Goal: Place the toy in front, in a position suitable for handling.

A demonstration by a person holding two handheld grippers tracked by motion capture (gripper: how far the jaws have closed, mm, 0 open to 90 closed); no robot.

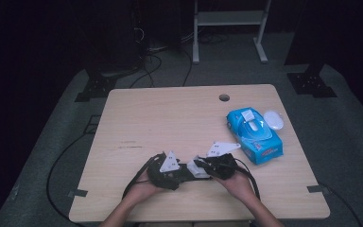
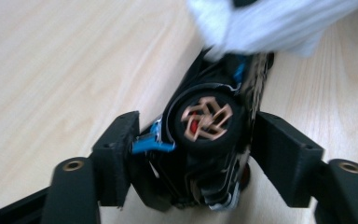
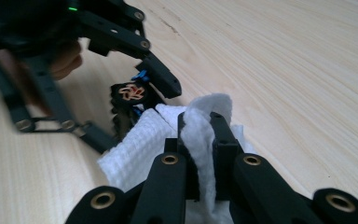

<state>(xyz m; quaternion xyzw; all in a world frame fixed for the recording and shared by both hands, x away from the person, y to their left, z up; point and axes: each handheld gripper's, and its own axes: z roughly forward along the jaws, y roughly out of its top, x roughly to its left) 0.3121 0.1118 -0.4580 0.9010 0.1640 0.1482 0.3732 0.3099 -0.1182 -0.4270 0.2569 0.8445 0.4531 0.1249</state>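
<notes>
The toy car, black with copper-spoked wheels, sits near the table's front edge, about 6 o'clock from the middle, clamped half-wide between the left gripper's jaws. At its 3 o'clock the right gripper is pinched tight on a white wipe touching the car. Best to hold the car steady and rub in short strokes. Wipe pack lies at 2 o'clock

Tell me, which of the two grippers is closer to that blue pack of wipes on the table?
The right gripper. It sits just left of and below the blue wipes pack in the high view, pinching a white cloth. The left gripper, holding a small black toy car, is farther left.
</notes>
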